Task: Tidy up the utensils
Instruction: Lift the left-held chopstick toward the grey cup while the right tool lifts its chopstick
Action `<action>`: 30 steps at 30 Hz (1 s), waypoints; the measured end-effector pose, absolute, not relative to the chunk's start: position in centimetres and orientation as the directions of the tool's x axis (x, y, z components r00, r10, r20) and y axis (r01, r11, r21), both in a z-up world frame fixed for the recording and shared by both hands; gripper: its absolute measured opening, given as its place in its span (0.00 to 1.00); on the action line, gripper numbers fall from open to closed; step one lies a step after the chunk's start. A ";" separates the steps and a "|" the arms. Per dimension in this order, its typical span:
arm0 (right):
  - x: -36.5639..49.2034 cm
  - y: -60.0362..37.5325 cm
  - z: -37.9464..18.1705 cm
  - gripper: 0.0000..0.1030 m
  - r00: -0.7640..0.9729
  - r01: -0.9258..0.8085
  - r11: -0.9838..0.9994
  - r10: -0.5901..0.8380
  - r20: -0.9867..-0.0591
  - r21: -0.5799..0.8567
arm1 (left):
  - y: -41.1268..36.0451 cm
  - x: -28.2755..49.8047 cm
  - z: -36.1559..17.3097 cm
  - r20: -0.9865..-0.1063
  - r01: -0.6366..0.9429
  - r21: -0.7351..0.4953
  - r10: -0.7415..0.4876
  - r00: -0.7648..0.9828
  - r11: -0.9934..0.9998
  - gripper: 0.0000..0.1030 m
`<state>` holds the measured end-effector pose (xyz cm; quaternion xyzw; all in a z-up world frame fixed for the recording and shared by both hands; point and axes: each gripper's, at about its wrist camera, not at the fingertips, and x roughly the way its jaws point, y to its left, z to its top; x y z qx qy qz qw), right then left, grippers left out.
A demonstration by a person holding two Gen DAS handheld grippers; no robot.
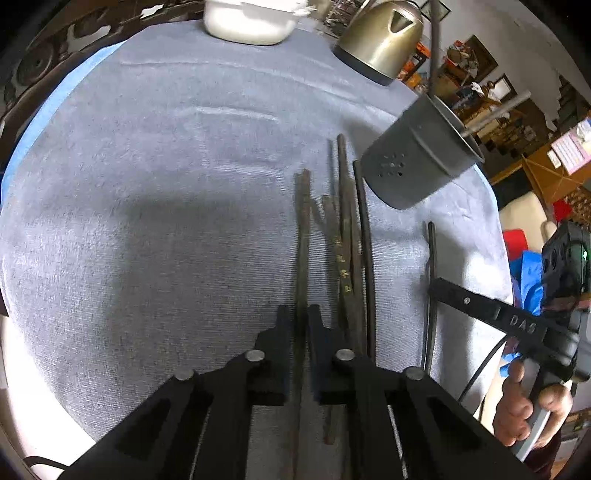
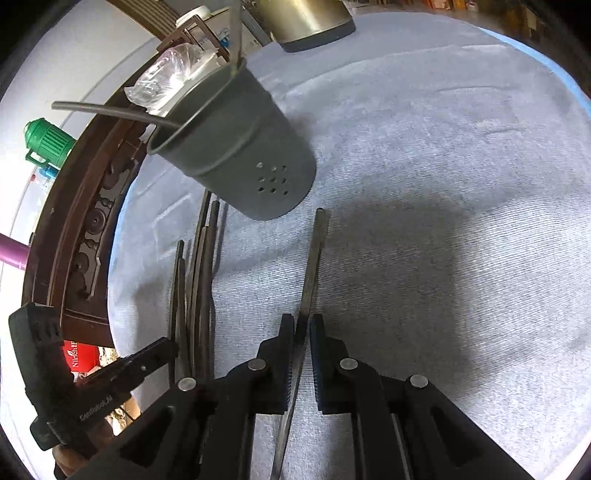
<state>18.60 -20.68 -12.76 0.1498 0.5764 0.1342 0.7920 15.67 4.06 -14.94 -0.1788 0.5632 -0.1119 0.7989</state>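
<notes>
A dark grey perforated utensil holder [image 1: 417,162] stands on the grey cloth with two chopsticks in it; it also shows in the right wrist view [image 2: 240,147]. Several dark chopsticks [image 1: 351,236] lie side by side on the cloth in front of it. My left gripper [image 1: 298,314] is shut on the leftmost chopstick [image 1: 303,229] of the bunch. My right gripper [image 2: 302,321] is shut on a separate chopstick [image 2: 314,258] that lies apart from the bunch [image 2: 199,280]. The right gripper also shows in the left wrist view [image 1: 439,291].
A metal electric kettle [image 1: 384,40] and a white container [image 1: 251,18] stand at the far side of the cloth-covered table [image 1: 147,184]. A carved dark wooden table rim [image 2: 77,236] runs along the left in the right wrist view, with a green-capped bottle [image 2: 48,140] beyond.
</notes>
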 end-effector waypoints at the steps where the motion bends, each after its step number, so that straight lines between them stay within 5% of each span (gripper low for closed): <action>1: 18.5 -20.3 -12.8 0.12 0.303 -0.060 0.926 0.372 -0.877 0.372 | 4.4 15.6 -15.0 -0.856 -0.029 -0.423 -0.389 0.342 0.906 0.07; 15: 17.8 -18.7 -12.4 0.11 0.206 -0.165 0.906 0.419 -0.884 0.391 | 4.9 12.8 -15.4 -0.858 -0.058 -0.457 -0.422 0.293 0.888 0.07; 17: 18.4 -19.4 -12.2 0.12 0.207 -0.138 0.904 0.425 -0.881 0.404 | 5.0 13.5 -15.2 -0.869 -0.063 -0.429 -0.393 0.300 0.901 0.15; 20: 19.1 -20.9 -11.9 0.26 0.234 -0.101 0.904 0.427 -0.873 0.415 | 5.4 14.2 -14.6 -0.873 -0.056 -0.409 -0.374 0.312 0.911 0.29; 23: 19.9 -21.3 -11.7 0.34 0.254 -0.061 0.904 0.425 -0.869 0.424 | 5.2 15.7 -14.8 -0.880 -0.052 -0.392 -0.358 0.312 0.918 0.29; 30: 21.5 -18.9 -12.4 0.28 0.231 -0.080 0.945 0.328 -0.916 0.319 | 4.7 17.9 -14.5 -0.894 -0.028 -0.359 -0.335 0.297 0.933 0.29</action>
